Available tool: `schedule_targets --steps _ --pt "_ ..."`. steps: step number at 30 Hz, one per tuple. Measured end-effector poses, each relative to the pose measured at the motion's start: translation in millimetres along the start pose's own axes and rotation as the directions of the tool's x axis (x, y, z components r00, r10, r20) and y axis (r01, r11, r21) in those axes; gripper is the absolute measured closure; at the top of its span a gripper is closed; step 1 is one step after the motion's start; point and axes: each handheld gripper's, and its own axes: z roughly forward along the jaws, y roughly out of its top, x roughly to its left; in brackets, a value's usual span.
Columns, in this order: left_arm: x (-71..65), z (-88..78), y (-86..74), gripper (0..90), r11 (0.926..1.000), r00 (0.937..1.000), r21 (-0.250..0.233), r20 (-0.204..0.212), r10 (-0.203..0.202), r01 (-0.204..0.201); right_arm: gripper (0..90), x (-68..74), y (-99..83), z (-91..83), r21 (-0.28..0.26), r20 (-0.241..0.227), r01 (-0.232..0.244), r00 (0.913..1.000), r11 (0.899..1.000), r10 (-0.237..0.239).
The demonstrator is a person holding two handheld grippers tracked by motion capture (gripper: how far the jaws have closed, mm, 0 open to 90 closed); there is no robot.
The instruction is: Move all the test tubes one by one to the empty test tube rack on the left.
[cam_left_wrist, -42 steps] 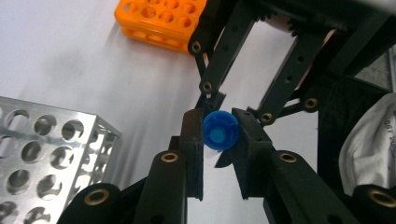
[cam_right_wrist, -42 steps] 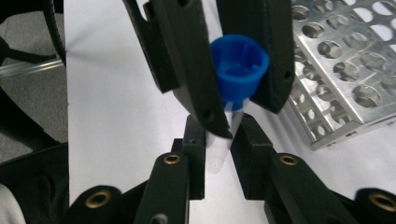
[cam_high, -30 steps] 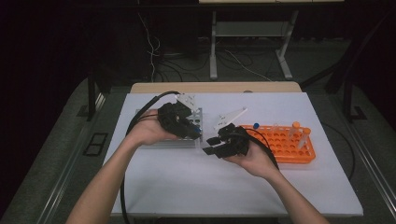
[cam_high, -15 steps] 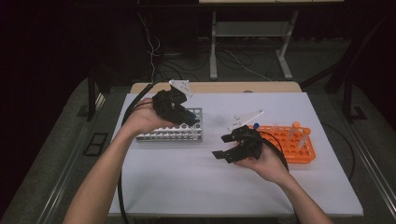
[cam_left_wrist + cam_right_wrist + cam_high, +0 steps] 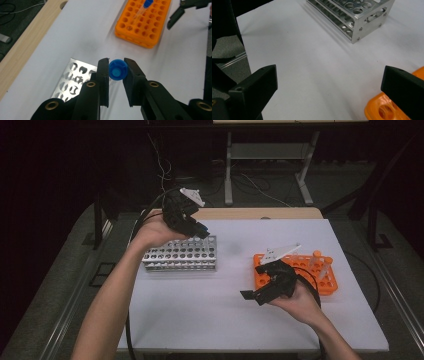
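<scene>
My left gripper clamps a blue-capped tube above the metal rack, not yet slotted. My right gripper has just been opening, jaws wide and empty, near the orange rack, where more tubes wait.

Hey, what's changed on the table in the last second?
The left claw, shut on the blue-capped tube, rose above the metal rack. The right claw drew back toward the person, its jaws just opening with nothing between them. Both racks stayed put, including the orange rack.
</scene>
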Motion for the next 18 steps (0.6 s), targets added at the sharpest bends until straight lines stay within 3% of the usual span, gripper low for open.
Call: schedule_targets --steps 9,12,18 --pt "25.5 5.3 11.0 74.5 0.9994 0.999 -0.013 -0.033 -0.032 0.031 0.3 -4.7 -18.5 -10.5 0.004 0.013 -0.03 0.9995 1.0 0.03" --pt "35.6 7.0 10.3 74.4 0.997 0.9977 -0.05 -0.028 -0.061 0.06 0.3 -7.6 -24.7 -12.5 0.001 0.016 -0.046 0.9988 0.999 0.045" --pt "51.5 17.6 7.1 74.5 0.9921 0.9922 -0.063 -0.054 -0.112 0.109 0.3 -11.1 -34.9 -17.6 0.003 0.028 -0.068 0.9973 0.998 0.068"
